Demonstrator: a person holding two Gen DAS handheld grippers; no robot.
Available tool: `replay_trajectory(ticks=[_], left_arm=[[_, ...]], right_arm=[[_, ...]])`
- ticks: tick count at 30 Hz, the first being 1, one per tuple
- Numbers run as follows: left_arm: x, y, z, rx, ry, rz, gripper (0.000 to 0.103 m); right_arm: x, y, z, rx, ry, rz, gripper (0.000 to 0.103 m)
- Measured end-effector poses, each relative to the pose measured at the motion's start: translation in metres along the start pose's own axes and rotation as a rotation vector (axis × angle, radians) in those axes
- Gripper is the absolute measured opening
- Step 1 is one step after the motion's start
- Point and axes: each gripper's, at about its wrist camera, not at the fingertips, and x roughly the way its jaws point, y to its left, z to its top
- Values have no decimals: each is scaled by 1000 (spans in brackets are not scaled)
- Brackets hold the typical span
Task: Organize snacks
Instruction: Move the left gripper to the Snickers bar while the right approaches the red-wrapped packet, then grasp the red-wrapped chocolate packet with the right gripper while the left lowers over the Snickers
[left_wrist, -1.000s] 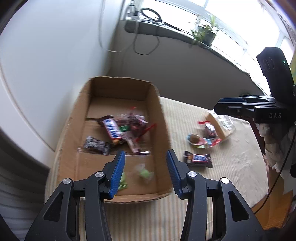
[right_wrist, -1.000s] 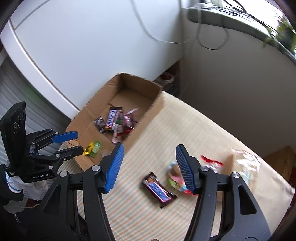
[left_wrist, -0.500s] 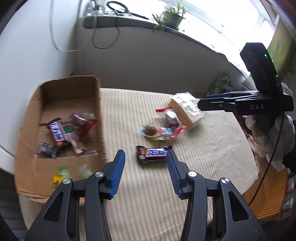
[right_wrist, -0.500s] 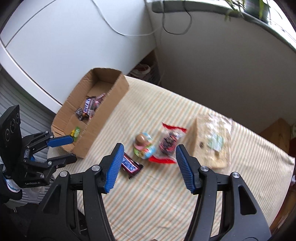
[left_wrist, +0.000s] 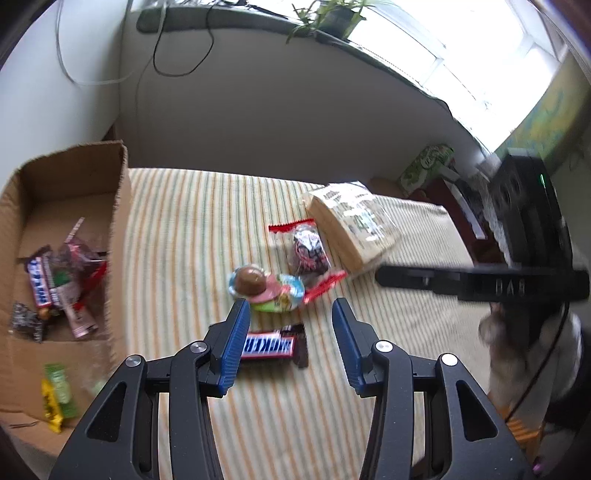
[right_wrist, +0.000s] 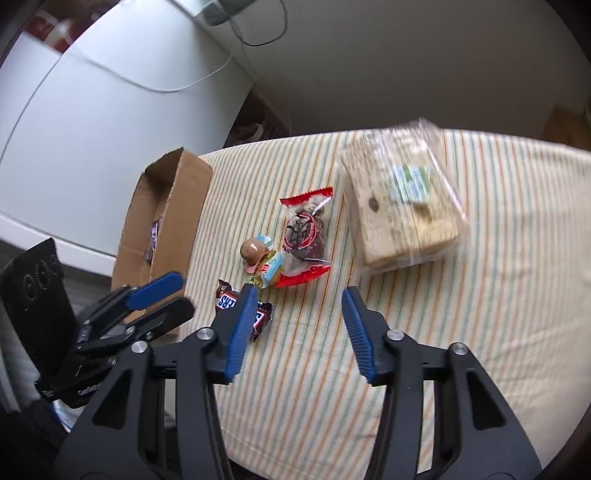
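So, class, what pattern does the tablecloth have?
Thin orange and green stripes on cream, on the tablecloth; clearest in the right wrist view.

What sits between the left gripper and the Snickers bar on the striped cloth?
Nothing visible. The left gripper hangs open over the Snickers bar, which lies flat and bare on the cloth, apart from the egg-shaped candy behind it.

Snickers bar (right_wrist: 226, 301) partly hidden behind right jaws; cardboard box (left_wrist: 122, 236) cut off at left edge.

Black plastic frames on both tools, silver screw heads glinting on the left gripper (left_wrist: 290, 343) and the right gripper (right_wrist: 297, 332); ribbed blue pads line the fingers (left_wrist: 234, 347), and white lettering marks the right one's side.
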Motion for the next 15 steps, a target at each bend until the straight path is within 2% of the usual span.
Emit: replay_trajectory(ticks=[6, 12, 15], left_arm=[[26, 11, 8, -81, 28, 23, 45], [42, 11, 8, -71, 56, 86, 45], [46, 15, 8, -87, 51, 89, 45]], right_arm=[[14, -15, 3, 92, -12, 47, 49], [28, -20, 7, 150, -12, 56, 49], [37, -17, 13, 186, -14, 62, 49]])
